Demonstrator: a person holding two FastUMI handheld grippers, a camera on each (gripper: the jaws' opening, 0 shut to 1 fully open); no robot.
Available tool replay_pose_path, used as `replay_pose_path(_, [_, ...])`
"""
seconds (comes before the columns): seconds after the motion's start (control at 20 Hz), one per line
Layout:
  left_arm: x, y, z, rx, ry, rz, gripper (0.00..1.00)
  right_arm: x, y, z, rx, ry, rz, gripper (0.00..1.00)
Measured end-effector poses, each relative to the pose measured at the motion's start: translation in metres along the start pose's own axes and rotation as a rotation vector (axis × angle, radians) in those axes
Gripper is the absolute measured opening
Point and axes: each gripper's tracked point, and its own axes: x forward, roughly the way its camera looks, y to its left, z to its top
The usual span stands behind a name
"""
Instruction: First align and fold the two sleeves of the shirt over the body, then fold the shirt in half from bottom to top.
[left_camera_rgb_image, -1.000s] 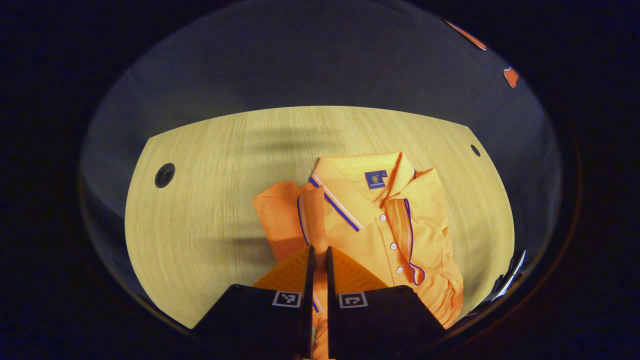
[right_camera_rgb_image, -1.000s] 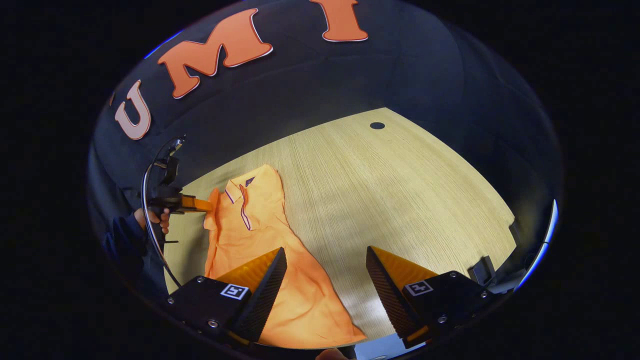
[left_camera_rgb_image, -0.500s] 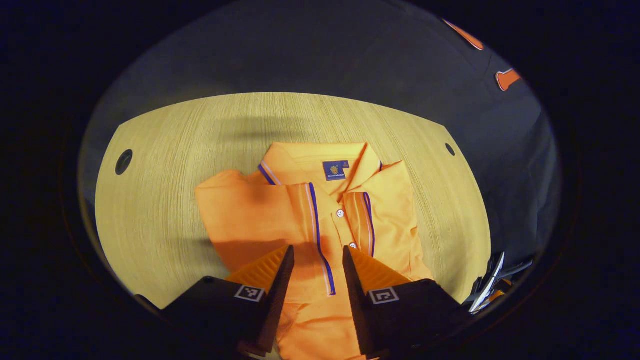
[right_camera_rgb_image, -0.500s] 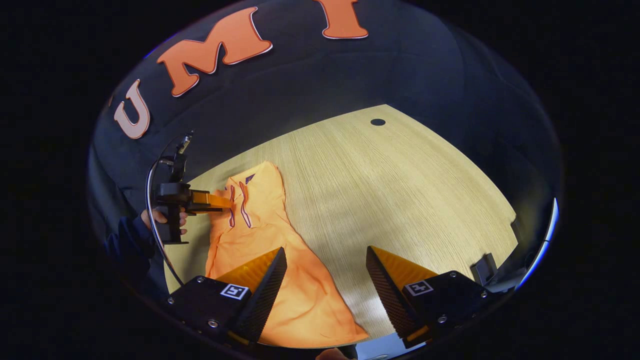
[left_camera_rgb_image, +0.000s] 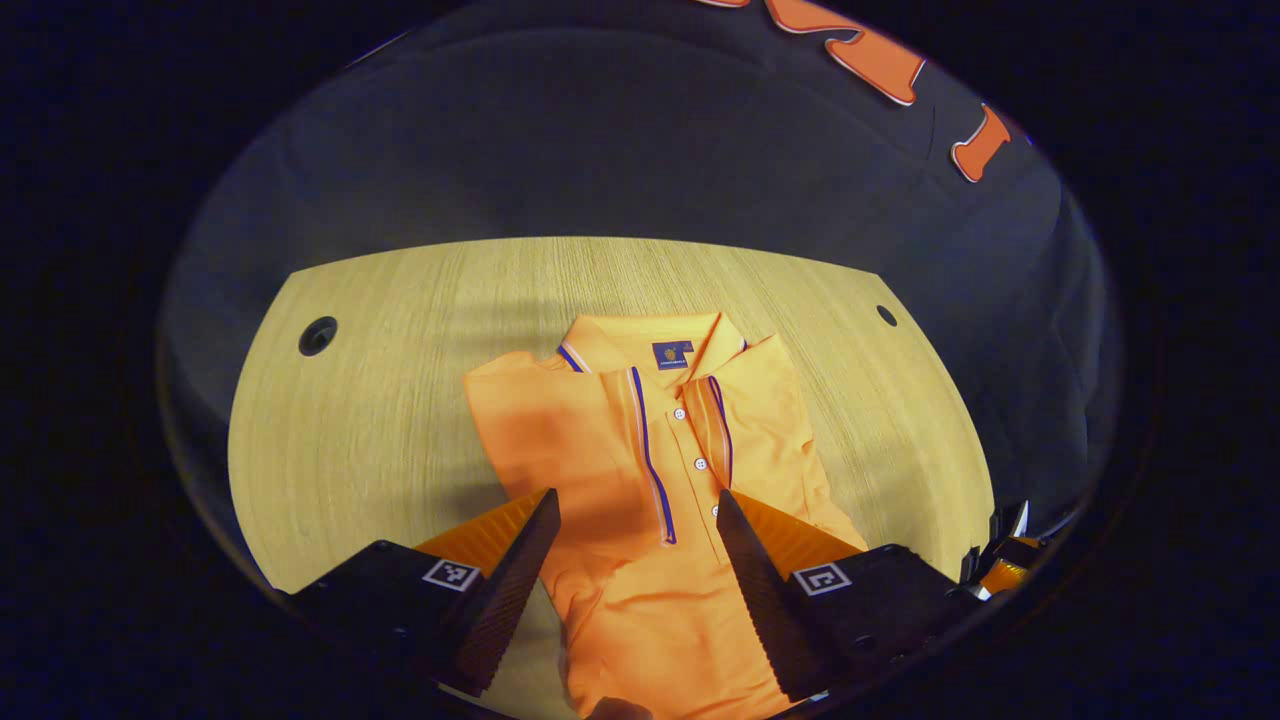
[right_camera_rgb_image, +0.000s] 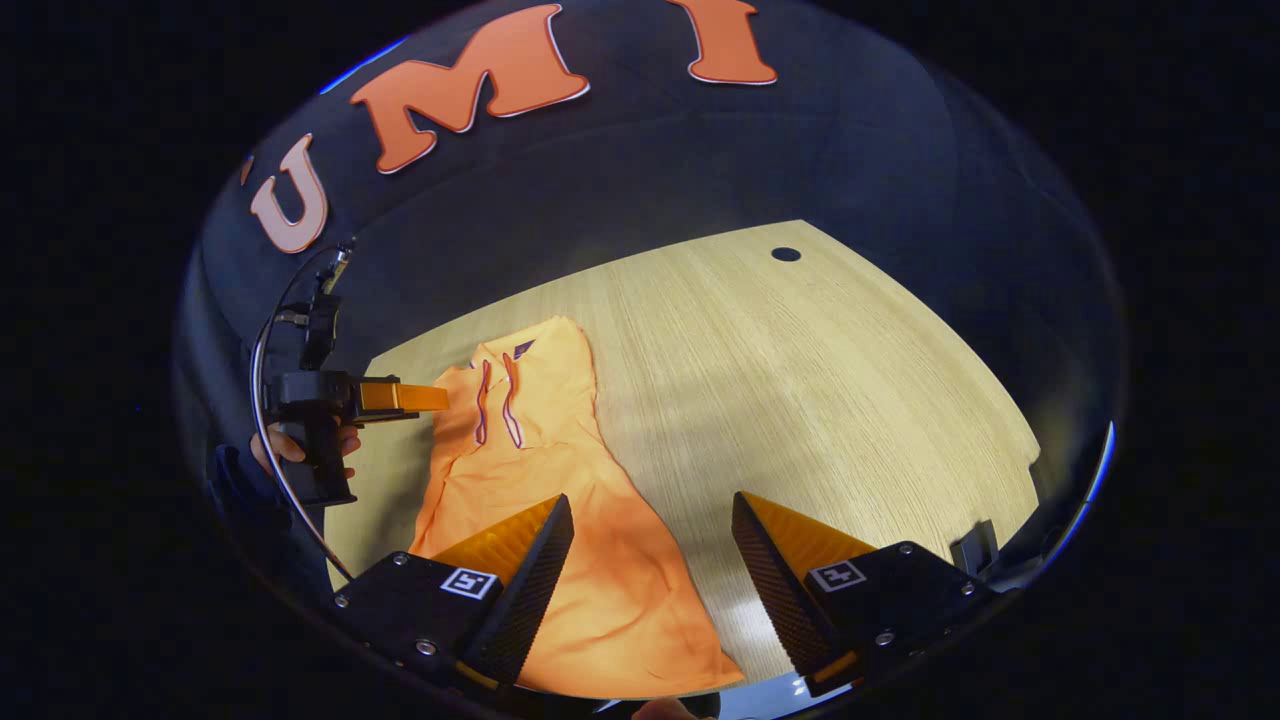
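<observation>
In the left gripper view we see the left gripper (left_camera_rgb_image: 632, 520) with its fingers spread wide and nothing between them, hanging above the orange shirt (left_camera_rgb_image: 650, 480). The shirt lies flat on the wooden table (left_camera_rgb_image: 380, 400), collar at the far end and the body running toward us. Both sleeves are folded in over the chest: the left sleeve (left_camera_rgb_image: 560, 440) covers the near left of the front, and the right sleeve (left_camera_rgb_image: 770, 420) lies over the right side, their striped edges meeting beside the button placket (left_camera_rgb_image: 697, 462). A round hole (left_camera_rgb_image: 317, 336) sits in the table far to the left. At the near right edge we catch a small part of the other gripper.

In the right gripper view the right gripper (right_camera_rgb_image: 650, 545) is also spread apart and grips nothing. The shirt (right_camera_rgb_image: 540, 480) lies to the left, its hem passing under the left finger. Farther left, the left gripper (right_camera_rgb_image: 405, 397) is held by a hand (right_camera_rgb_image: 300, 450) just beside the folded sleeves, apart from the cloth as far as we can tell.
</observation>
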Motion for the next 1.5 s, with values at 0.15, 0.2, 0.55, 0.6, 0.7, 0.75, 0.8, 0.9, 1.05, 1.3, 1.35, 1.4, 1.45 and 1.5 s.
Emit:
replay_pose_path(0.15, [-0.036,-0.013,-0.002,-0.066,-0.059,-0.002,0.98,-0.002,0.002,0.001,-0.064,0.001,0.042,0.98])
replay_pose_path(0.2, [-0.048,-0.016,-0.004,-0.078,-0.070,0.004,0.97,-0.003,0.004,0.002,-0.078,-0.003,0.058,0.98])
replay_pose_path(0.55, [-0.103,-0.024,-0.046,-0.095,-0.103,0.074,0.97,-0.002,0.005,-0.014,-0.166,0.036,0.147,0.98])
replay_pose_path(0.6, [-0.109,-0.022,-0.056,-0.091,-0.101,0.093,0.98,-0.002,0.005,-0.018,-0.179,0.046,0.156,0.97])
replay_pose_path(0.7, [-0.117,-0.022,-0.074,-0.093,-0.091,0.115,0.98,-0.001,0.003,-0.027,-0.205,0.066,0.170,0.98])
replay_pose_path(0.75, [-0.121,-0.022,-0.084,-0.100,-0.085,0.122,0.98,-0.001,0.002,-0.031,-0.217,0.071,0.176,0.97])
replay_pose_path(0.8, [-0.125,-0.023,-0.097,-0.108,-0.074,0.129,0.98,-0.001,0.000,-0.037,-0.233,0.083,0.179,0.98])
replay_pose_path(0.9, [-0.133,-0.022,-0.127,-0.121,-0.042,0.145,0.98,0.000,-0.004,-0.052,-0.257,0.113,0.187,0.98])
replay_pose_path(1.05, [-0.136,-0.022,-0.172,-0.136,0.016,0.163,0.98,-0.001,-0.014,-0.078,-0.278,0.164,0.204,0.98])
replay_pose_path(1.3, [-0.136,-0.015,-0.246,-0.126,0.116,0.203,0.98,-0.001,-0.031,-0.120,-0.310,0.249,0.195,0.98])
replay_pose_path(1.35, [-0.138,-0.014,-0.257,-0.137,0.130,0.209,0.98,-0.001,-0.034,-0.129,-0.321,0.263,0.190,0.98])
replay_pose_path(1.4, [-0.139,-0.016,-0.268,-0.157,0.147,0.203,0.98,-0.001,-0.035,-0.135,-0.332,0.272,0.185,0.98])
replay_pose_path(1.45, [-0.141,-0.015,-0.278,-0.176,0.165,0.200,0.98,0.000,-0.037,-0.143,-0.341,0.288,0.179,0.98])
replay_pose_path(1.5, [-0.143,-0.012,-0.287,-0.187,0.181,0.203,0.98,-0.001,-0.038,-0.150,-0.345,0.302,0.179,0.98])
